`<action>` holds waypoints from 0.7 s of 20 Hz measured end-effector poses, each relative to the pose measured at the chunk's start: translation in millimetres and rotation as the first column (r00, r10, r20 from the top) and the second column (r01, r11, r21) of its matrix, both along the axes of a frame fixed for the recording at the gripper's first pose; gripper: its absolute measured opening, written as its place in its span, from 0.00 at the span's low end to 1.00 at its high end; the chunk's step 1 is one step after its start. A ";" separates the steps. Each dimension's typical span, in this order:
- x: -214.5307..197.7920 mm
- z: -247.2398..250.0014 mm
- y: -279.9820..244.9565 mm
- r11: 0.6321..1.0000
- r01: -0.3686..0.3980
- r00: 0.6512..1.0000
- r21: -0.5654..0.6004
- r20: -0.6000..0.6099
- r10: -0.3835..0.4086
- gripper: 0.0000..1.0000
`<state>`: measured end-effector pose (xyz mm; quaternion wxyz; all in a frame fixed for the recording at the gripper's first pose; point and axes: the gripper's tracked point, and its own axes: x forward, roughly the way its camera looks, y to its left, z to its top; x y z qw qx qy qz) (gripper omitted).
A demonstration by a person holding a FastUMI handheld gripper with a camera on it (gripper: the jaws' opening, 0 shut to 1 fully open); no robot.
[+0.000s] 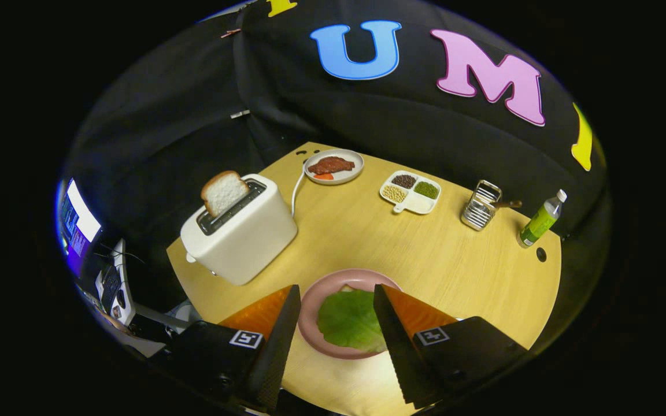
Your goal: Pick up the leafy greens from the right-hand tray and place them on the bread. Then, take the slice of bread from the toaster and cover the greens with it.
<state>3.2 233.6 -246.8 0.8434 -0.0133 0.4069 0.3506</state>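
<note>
The gripper [336,300] is being held above the pink plate [310,300], fingers spread apart and gripping nothing. The leafy greens [349,319] are lying on the plate between the fingers, apparently covering bread [347,288], of which only a pale edge is showing. A bread slice [224,192] is standing in the white toaster [243,231] beyond the left finger, on the wooden table [425,254]
</note>
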 end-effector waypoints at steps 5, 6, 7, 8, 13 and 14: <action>-10.4 47.6 57.6 0.993 -0.026 1.000 0.112 -0.005 0.026 0.80; -12.0 57.9 75.7 0.990 -0.033 0.999 0.135 -0.011 0.035 0.80; -12.7 67.1 93.2 0.988 -0.037 0.999 0.151 -0.020 0.041 0.80; -12.8 74.2 110.6 0.986 -0.037 0.999 0.162 -0.028 0.042 0.80; -6.0 85.6 197.0 0.981 0.010 0.992 0.195 -0.123 0.014 0.80; -6.1 84.3 211.8 0.980 0.024 0.988 0.200 -0.157 0.008 0.80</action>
